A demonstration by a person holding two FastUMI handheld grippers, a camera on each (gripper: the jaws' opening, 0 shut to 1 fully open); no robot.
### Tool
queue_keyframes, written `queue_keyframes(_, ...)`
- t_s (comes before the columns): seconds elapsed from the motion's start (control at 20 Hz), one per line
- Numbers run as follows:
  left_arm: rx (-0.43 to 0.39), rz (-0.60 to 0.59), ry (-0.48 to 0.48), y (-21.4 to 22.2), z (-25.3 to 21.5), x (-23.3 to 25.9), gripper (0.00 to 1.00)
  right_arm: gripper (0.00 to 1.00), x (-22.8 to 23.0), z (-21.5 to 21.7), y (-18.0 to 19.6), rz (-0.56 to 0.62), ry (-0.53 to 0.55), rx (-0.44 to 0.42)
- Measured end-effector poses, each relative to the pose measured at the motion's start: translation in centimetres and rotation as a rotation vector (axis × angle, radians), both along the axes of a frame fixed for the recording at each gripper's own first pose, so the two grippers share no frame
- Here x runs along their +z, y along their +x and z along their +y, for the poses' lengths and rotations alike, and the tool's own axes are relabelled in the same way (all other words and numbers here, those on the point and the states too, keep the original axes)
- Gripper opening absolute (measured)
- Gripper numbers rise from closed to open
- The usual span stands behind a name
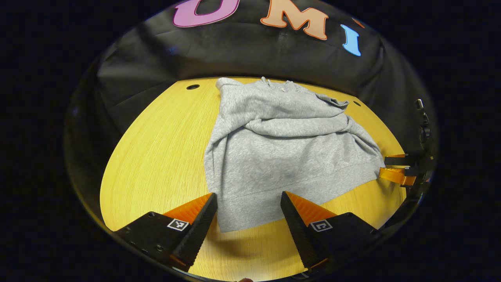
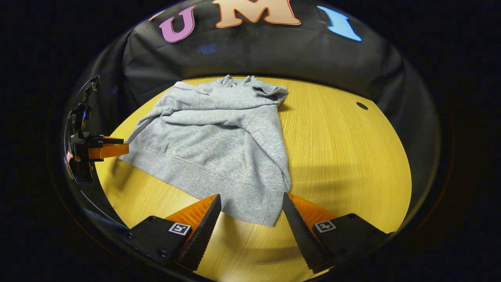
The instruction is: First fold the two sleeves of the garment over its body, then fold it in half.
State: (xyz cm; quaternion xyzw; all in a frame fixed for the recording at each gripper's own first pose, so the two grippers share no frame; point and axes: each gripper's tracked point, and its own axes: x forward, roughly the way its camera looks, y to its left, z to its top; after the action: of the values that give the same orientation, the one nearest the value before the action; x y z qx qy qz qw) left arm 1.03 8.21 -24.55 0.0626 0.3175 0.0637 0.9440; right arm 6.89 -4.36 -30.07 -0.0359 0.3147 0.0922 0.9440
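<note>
Hoodie (image 1: 289, 156) flat on worktop (image 1: 156, 156), sleeves folded over body. Left claw (image 1: 248, 213) wide, hem corner between fingers. Right claw (image 2: 252, 213) wide, likewise.

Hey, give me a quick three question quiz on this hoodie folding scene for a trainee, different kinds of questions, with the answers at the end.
1. True or false: both sleeves of the grey hoodie are already folded across its body.
2. Multiple choice: the left gripper is A) shut on the hem, B) open, with the hem's corner between its fingers, C) shut on a sleeve.
3. Fill in: the hoodie lies on a ___ table.

Key
1. True; the sleeves cross over the chest.
2. B; the right gripper is likewise open at the other hem corner.
3. Yellow wooden.
</note>
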Motion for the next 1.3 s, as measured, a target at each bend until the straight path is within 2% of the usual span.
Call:
queue_keyframes(0.3,0.046,0.001,0.022,-0.1,1.2,-1.0,0.94,0.99,-0.9,0.0,0.4,0.013,-0.020,-0.025)
queue_keyframes(0.4,0.045,-0.005,0.035,0.0,1.3,-1.1,0.93,0.95,-0.9,0.0,0.4,0.013,-0.029,-0.028)
queue_keyframes(0.55,0.067,-0.023,0.037,0.1,1.3,-1.0,0.93,0.99,-1.1,0.0,0.4,0.027,-0.025,-0.039)
queue_keyframes(0.7,0.048,-0.039,0.057,0.3,0.8,-1.2,0.91,0.96,-1.0,0.0,0.5,0.038,-0.029,-0.041)
queue_keyframes(0.75,0.037,-0.037,0.066,0.2,0.7,-1.2,0.89,0.99,-1.0,0.3,0.4,0.040,-0.029,-0.031)
queue_keyframes(0.85,0.020,-0.028,0.058,0.4,0.4,-1.3,0.82,0.87,-1.0,0.8,0.5,0.042,-0.025,-0.023)
queue_keyframes(0.95,-0.008,-0.015,0.060,1.0,-0.2,-1.3,0.70,0.72,-0.9,1.4,0.6,0.045,-0.023,-0.006)
queue_keyframes(1.0,-0.018,-0.010,0.062,1.3,-0.4,-1.4,0.57,0.65,-0.9,1.7,0.7,0.044,-0.019,0.004)
queue_keyframes(1.05,-0.031,-0.010,0.060,1.5,-0.8,-1.4,0.51,0.58,-0.9,2.0,0.9,0.047,-0.017,0.007)
queue_keyframes(1.1,-0.043,-0.011,0.059,1.8,-1.0,-1.4,0.39,0.46,-0.9,2.3,1.0,0.049,-0.013,0.017)
queue_keyframes(1.15,-0.051,-0.017,0.057,2.0,-1.3,-1.4,0.32,0.33,-0.9,2.5,1.0,0.056,-0.014,0.016)
queue_keyframes(1.2,-0.054,-0.021,0.061,2.2,-1.4,-1.3,0.18,0.25,-0.8,2.7,1.1,0.058,-0.022,0.024)
queue_keyframes(1.25,-0.059,-0.019,0.068,2.2,-1.4,-1.5,0.12,0.24,-0.8,2.7,1.2,0.059,-0.023,0.018)
queue_keyframes(1.3,-0.068,-0.013,0.078,2.2,-1.5,-1.4,0.06,0.12,-0.7,2.9,1.2,0.065,-0.027,0.015)
